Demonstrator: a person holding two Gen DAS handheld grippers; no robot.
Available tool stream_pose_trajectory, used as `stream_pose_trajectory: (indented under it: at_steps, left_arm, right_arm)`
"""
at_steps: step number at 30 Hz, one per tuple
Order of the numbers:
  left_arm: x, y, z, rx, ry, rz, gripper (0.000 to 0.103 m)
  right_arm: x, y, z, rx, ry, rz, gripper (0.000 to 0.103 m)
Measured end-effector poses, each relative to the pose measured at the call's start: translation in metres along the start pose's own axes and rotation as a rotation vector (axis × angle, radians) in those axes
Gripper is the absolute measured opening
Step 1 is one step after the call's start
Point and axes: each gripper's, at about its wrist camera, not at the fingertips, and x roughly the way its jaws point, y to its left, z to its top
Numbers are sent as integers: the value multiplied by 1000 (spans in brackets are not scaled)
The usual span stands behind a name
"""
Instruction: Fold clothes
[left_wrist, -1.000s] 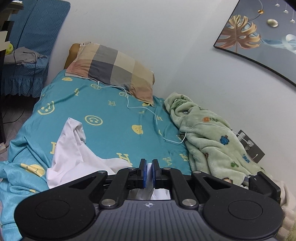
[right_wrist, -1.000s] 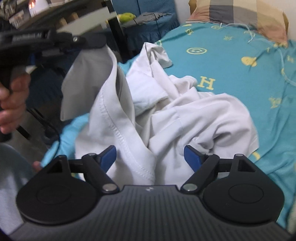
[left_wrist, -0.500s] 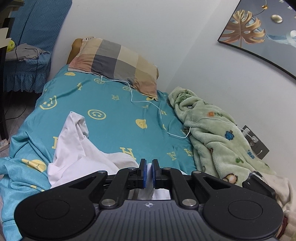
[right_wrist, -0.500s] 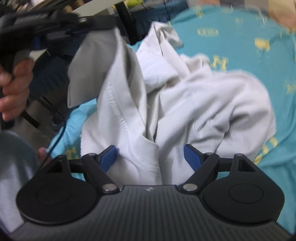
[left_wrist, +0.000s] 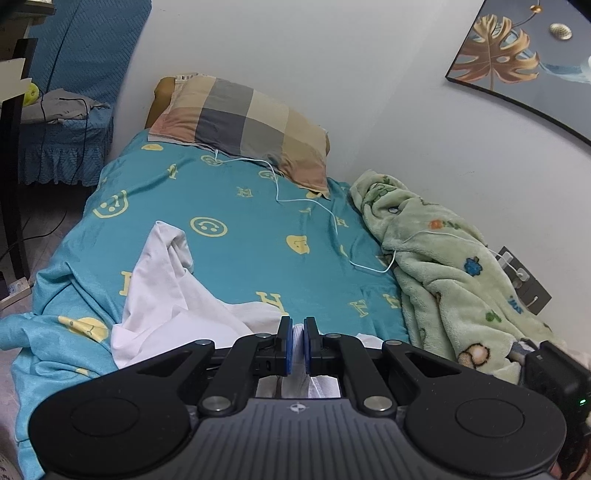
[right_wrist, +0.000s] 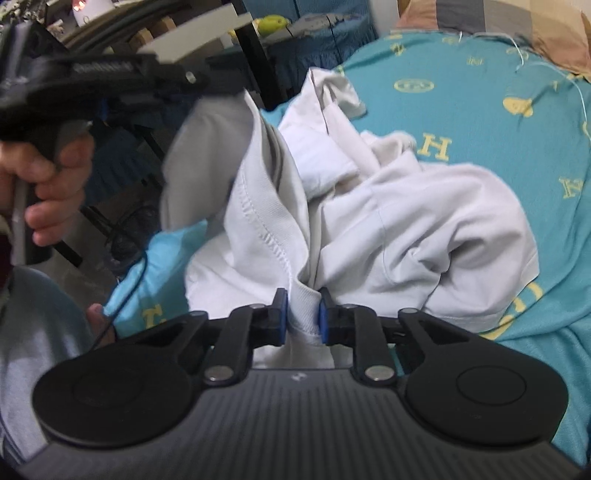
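A: White garment (right_wrist: 388, 206), crumpled, on the near half of the teal bedsheet (right_wrist: 480, 110). One edge is lifted off the heap toward the left.

B: Held by what?

A: Right wrist view: right gripper (right_wrist: 300, 317) has its blue pads pressed in on a stitched fold of the white garment, cloth bunched between them. Same view shows the left gripper (right_wrist: 221, 79) from outside, up at the left, with a flap of the cloth hanging from its tip, and a hand (right_wrist: 44, 184) wrapped round its handle.

B: And the left wrist view?

A: Left gripper (left_wrist: 298, 345) pads nearly together, a thin strip of white cloth pinched between them. The garment (left_wrist: 166, 295) shows only partly there, a sleeve-like end reaching up the sheet (left_wrist: 258, 221).

B: What lies beyond it?

A: Only the left view takes in the whole bed: checked pillow (left_wrist: 251, 125) at the head, a white cable (left_wrist: 314, 206) running from it across the sheet to a green fleece blanket (left_wrist: 443, 266) bunched along the wall, framed leaf picture (left_wrist: 517, 62) above. The right view catches only a corner of the pillow (right_wrist: 498, 22) and a dark table leg (right_wrist: 258, 62) beside the bed.
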Motion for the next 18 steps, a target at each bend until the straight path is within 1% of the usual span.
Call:
stream_pose_trajectory:
  at_steps: [4, 5, 6, 7, 8, 10, 11, 15, 18]
  left_arm:
    - [-2, 0, -2, 14, 17, 13, 9]
    - [-2, 0, -2, 18, 22, 16, 16]
    - [-4, -1, -4, 27, 32, 26, 21]
    - [-6, -2, -6, 38, 42, 37, 32]
    - [-7, -2, -7, 49, 52, 48, 41]
    - [-10, -4, -11, 72, 78, 58, 47]
    - [-11, -5, -13, 84, 94, 56, 49]
    - [-9, -16, -23, 165, 148, 50, 51]
    - [-6, -30, -29, 229, 159, 18, 56]
  right_arm:
    - [-8, -2, 2, 16, -27, 22, 13]
    - [-9, -3, 2, 26, -34, 26, 12]
    - [-11, -5, 3, 35, -43, 30, 12]
    - [-14, -7, 5, 47, -61, 33, 12]
    - [-16, -10, 7, 58, -78, 35, 12]
    - [-22, -17, 9, 86, -106, 31, 12]
    - [-24, -21, 9, 99, -116, 31, 12]
    - [-30, -31, 13, 137, -154, 31, 12]
    - [-33, -36, 15, 159, -180, 31, 12]
